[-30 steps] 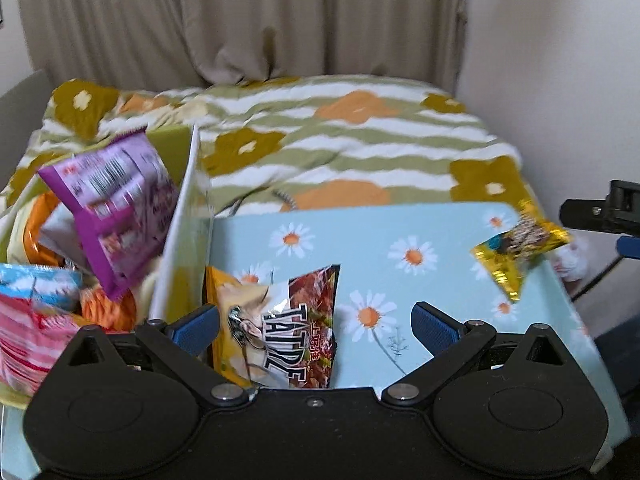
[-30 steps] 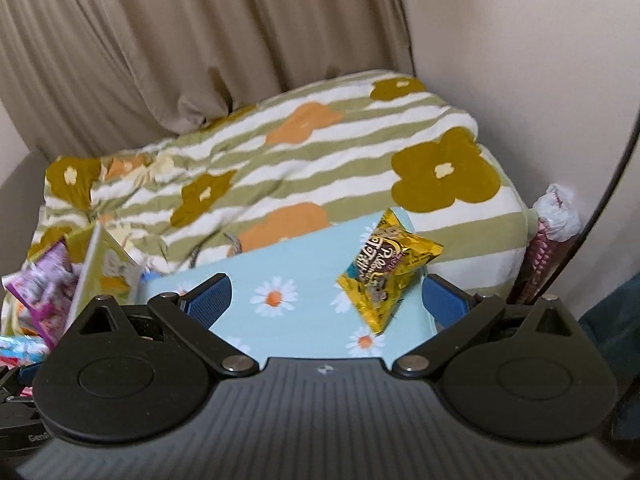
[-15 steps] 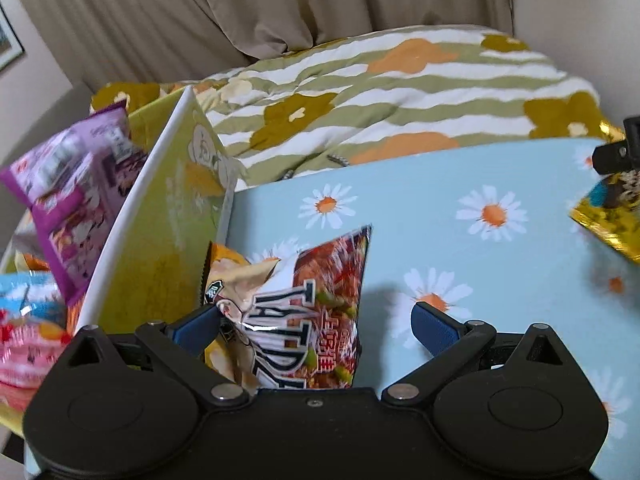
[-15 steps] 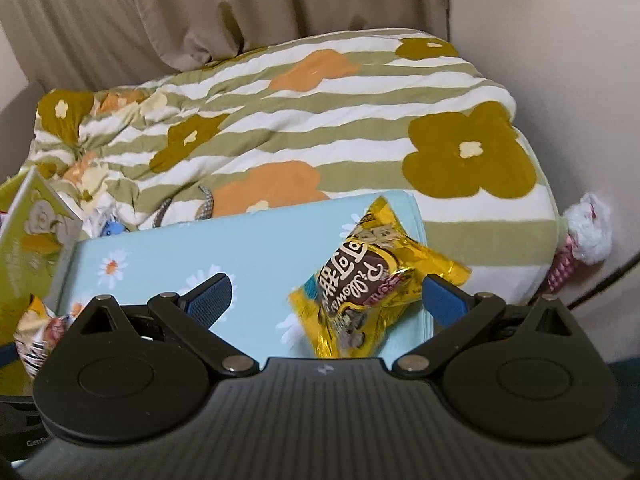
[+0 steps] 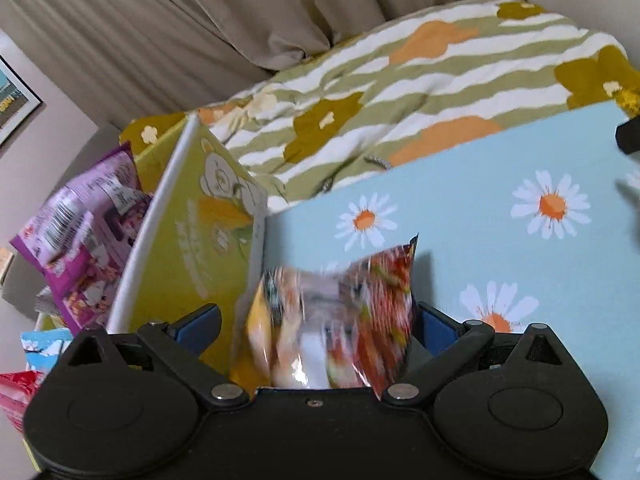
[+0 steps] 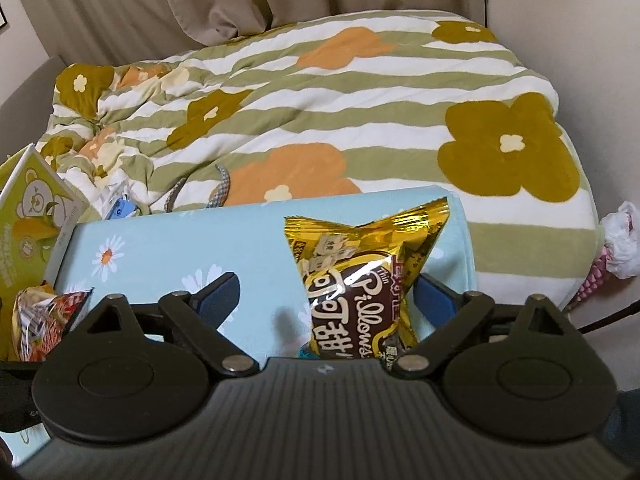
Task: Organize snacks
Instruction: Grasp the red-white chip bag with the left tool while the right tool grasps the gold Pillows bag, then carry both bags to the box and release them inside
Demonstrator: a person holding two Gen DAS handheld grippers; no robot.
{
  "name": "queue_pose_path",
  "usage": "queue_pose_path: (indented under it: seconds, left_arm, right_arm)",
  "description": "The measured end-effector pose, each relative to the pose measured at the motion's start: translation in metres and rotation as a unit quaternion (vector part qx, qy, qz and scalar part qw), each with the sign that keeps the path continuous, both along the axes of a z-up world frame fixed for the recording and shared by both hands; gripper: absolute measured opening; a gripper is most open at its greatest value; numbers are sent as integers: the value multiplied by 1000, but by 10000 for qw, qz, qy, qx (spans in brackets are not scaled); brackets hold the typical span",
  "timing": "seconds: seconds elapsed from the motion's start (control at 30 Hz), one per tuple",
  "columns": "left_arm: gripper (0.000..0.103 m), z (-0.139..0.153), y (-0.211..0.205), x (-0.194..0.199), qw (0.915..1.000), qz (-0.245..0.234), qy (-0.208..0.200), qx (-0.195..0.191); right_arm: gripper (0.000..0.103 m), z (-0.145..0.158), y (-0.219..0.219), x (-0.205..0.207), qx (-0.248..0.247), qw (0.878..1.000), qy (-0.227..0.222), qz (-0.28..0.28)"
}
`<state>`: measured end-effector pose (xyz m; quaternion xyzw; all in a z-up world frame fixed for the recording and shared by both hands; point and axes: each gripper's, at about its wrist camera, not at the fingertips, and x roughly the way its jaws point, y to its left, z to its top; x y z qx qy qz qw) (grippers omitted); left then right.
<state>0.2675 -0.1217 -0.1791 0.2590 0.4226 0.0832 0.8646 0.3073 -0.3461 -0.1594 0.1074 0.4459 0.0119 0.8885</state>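
Both tools gape wide, holding nothing: left tool [image 5: 316, 324] around the red packet [image 5: 340, 316], right tool [image 6: 326, 294] around the gold packet [image 6: 364, 276]; slick foil may slip out.

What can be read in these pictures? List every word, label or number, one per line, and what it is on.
"Thin" and "Pillows": on the gold snack bag, right wrist view.
Large white characters on the gold snack bag: not Latin letters; I cannot transcribe them reliably.
Red snack bag: print blurred, unreadable.
Purple snack bag: barcode and small print, too small.
Green box: faded print, unreadable.
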Motion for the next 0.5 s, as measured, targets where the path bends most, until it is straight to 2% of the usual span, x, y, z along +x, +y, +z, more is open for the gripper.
queue_pose_path:
  seconds: [0.13,0.33,0.5]
  left_arm:
    - [94,-9,6,3,9998,76,155,-22]
    - [82,-12,11,4,9999,-50,66,-67]
    - [78,-7,13,5,9993,-215,27,-300]
  right_arm:
    - [103,-2,-1,2,0,10000,21,28]
    - [99,-6,0,5,47,9999,67,71]
    - [98,-9,-1,4,114,9999,33,4]
